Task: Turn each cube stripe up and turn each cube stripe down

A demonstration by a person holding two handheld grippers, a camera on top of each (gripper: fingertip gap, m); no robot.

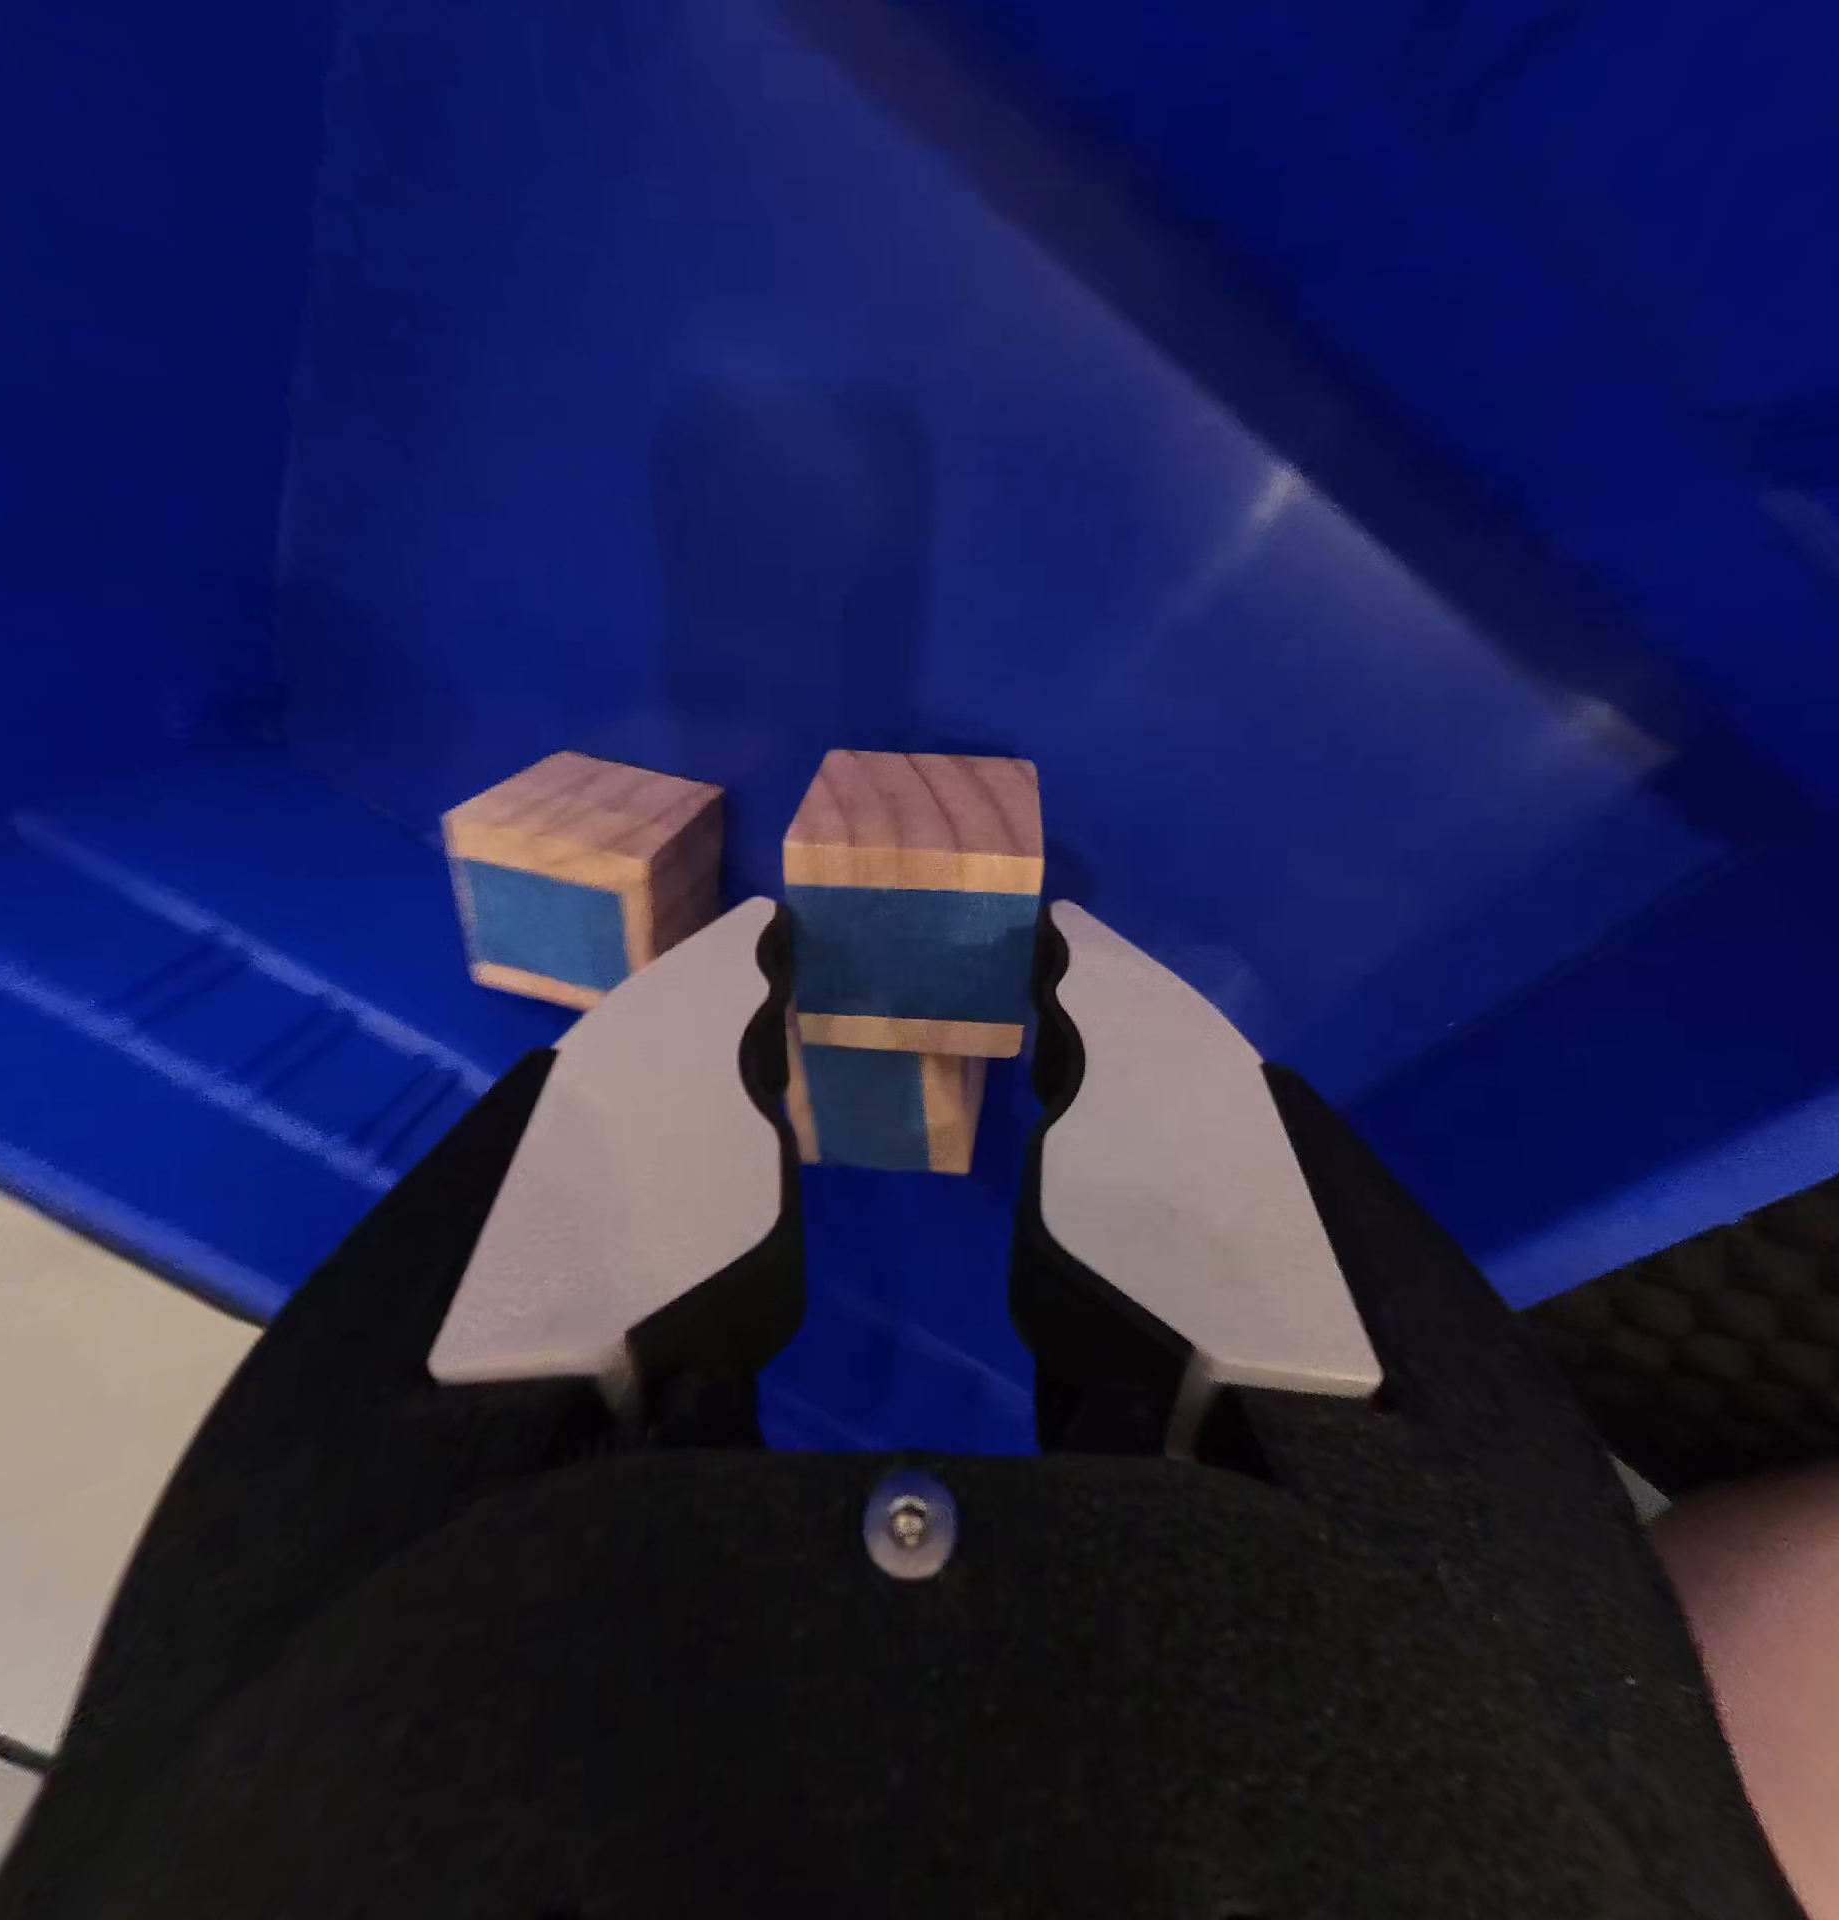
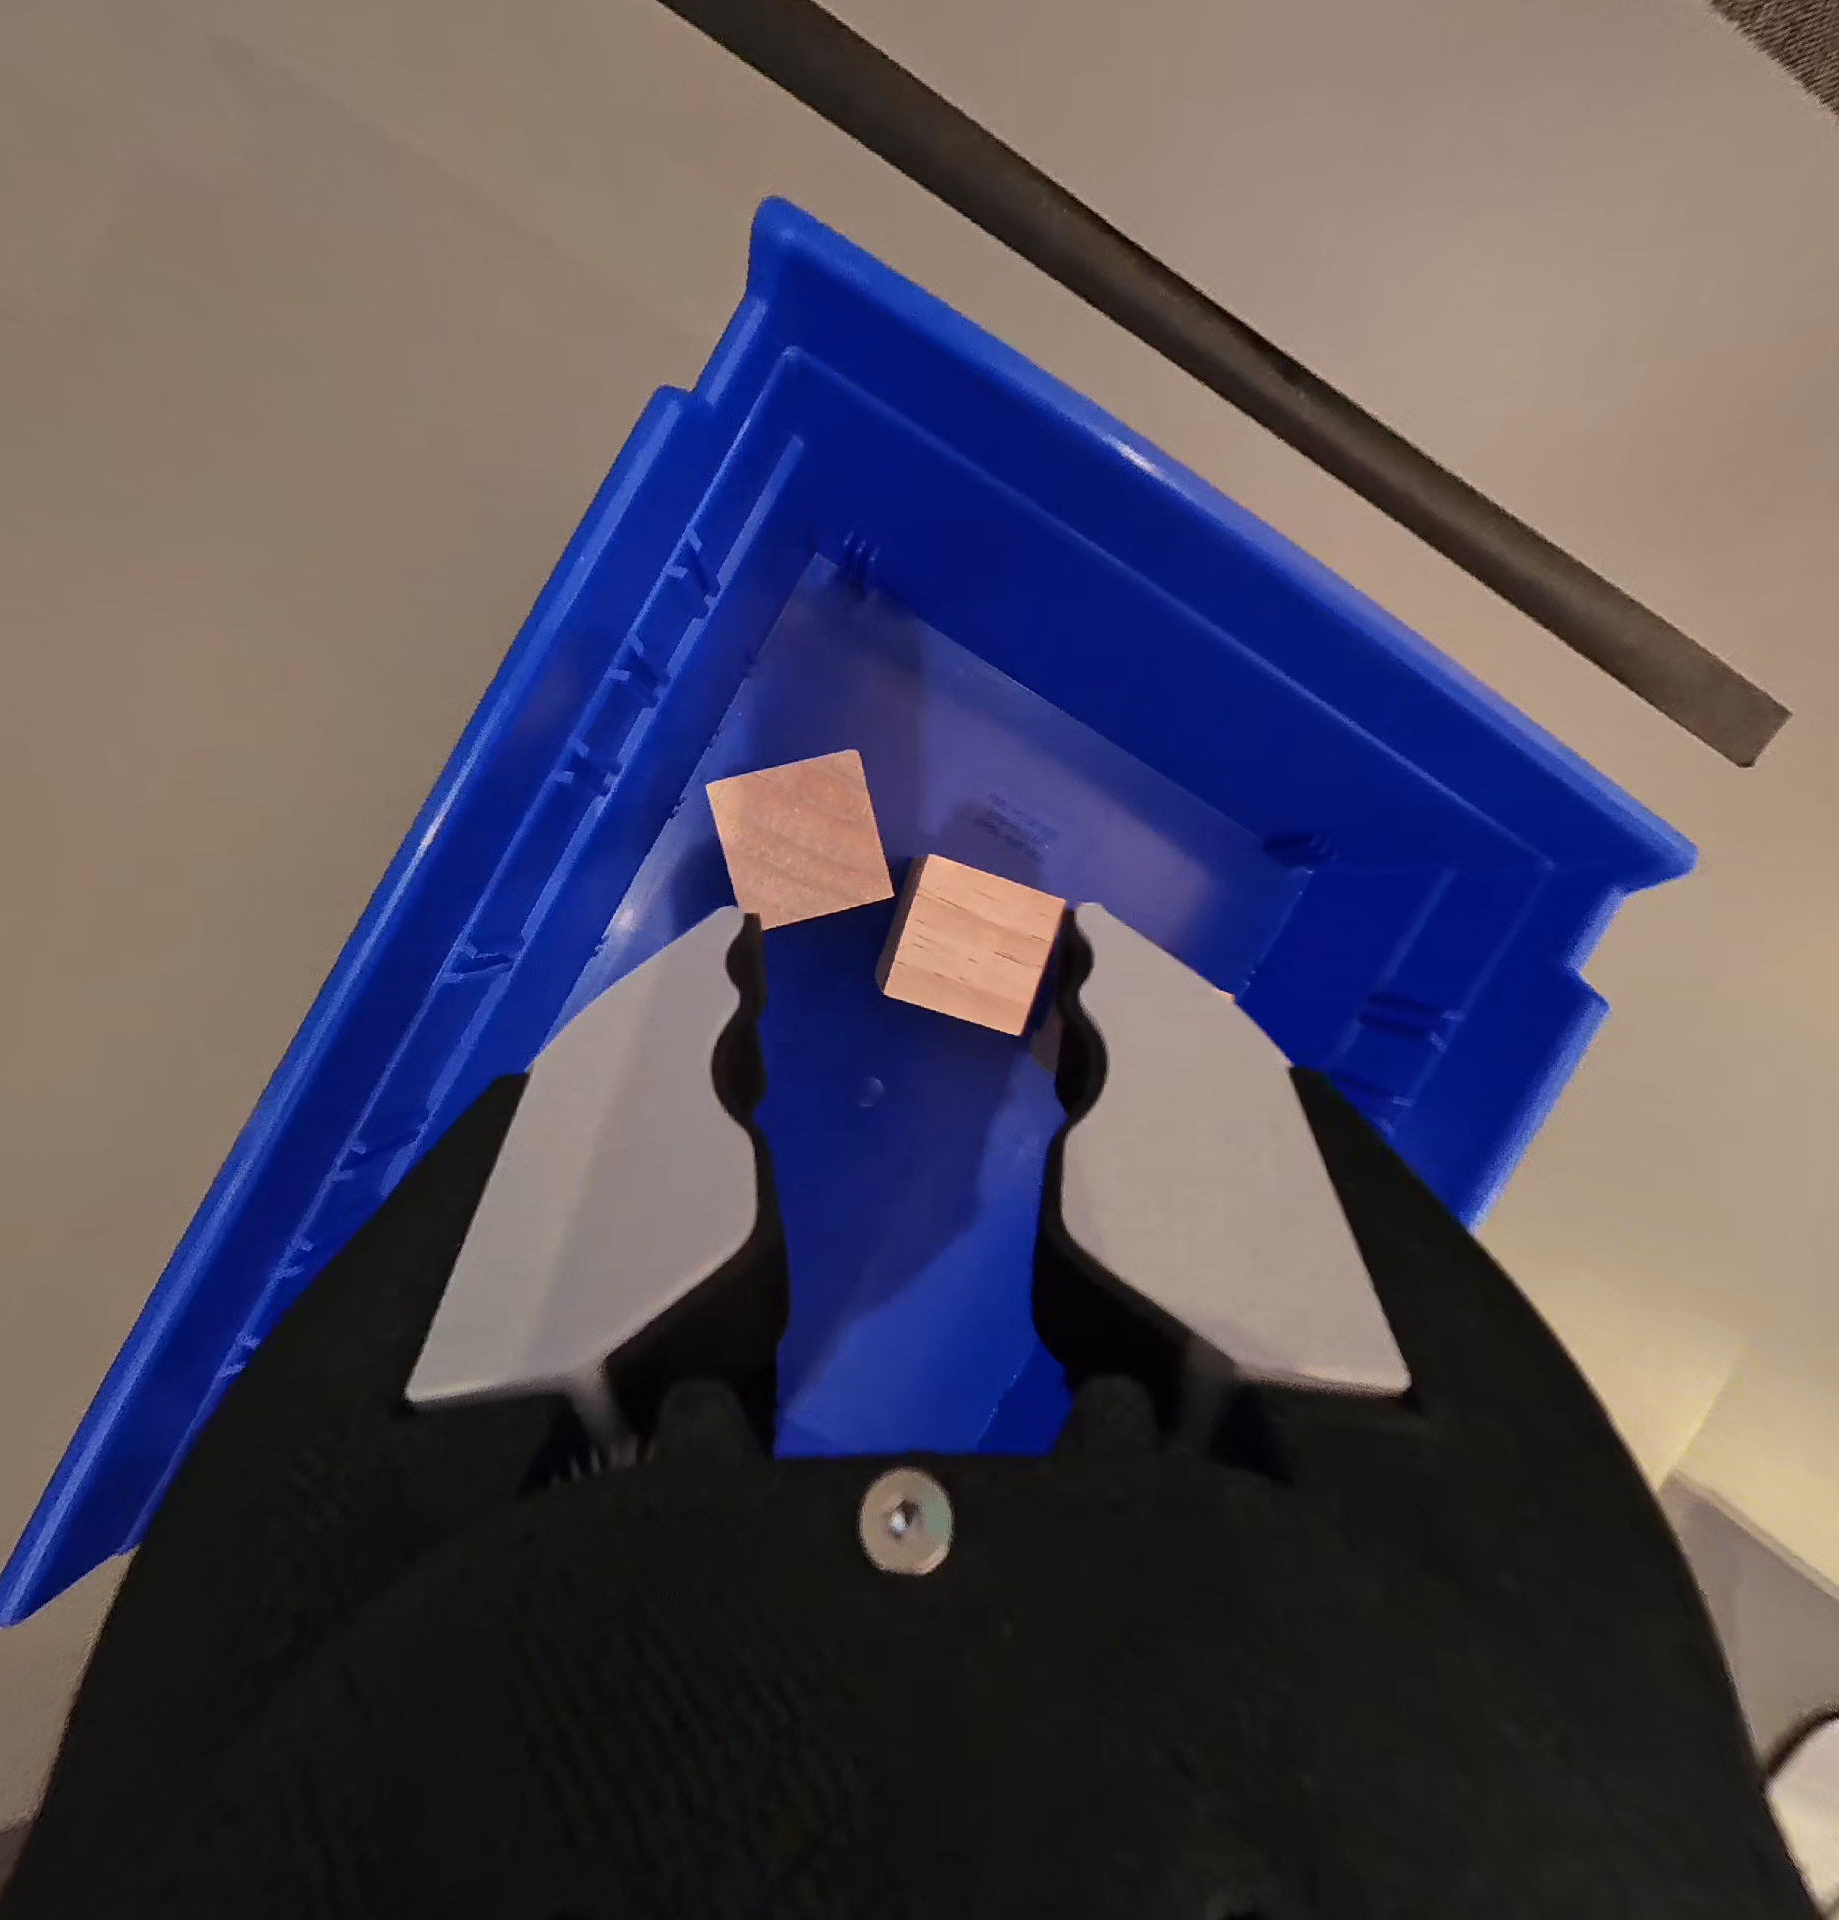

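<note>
Beige tabletop (image 2: pixel 271 416) carries a blue bin (image 2: pixel 1258 582) holding the wooden cubes. Nearest, the left tool (image 1: pixel 913 966) is clamped on a cube (image 1: pixel 910 914), its stripe facing the camera, raised above a second cube (image 1: pixel 873 1101) partly hidden beneath. The flip appears underway; next, rotate and set down. The right tool (image 2: pixel 910 966) stands apart above the bin, gripping nothing. Farther off, a third cube (image 1: pixel 572 883) rests with its stripe sideways. Motion blur obscures edges.
</note>
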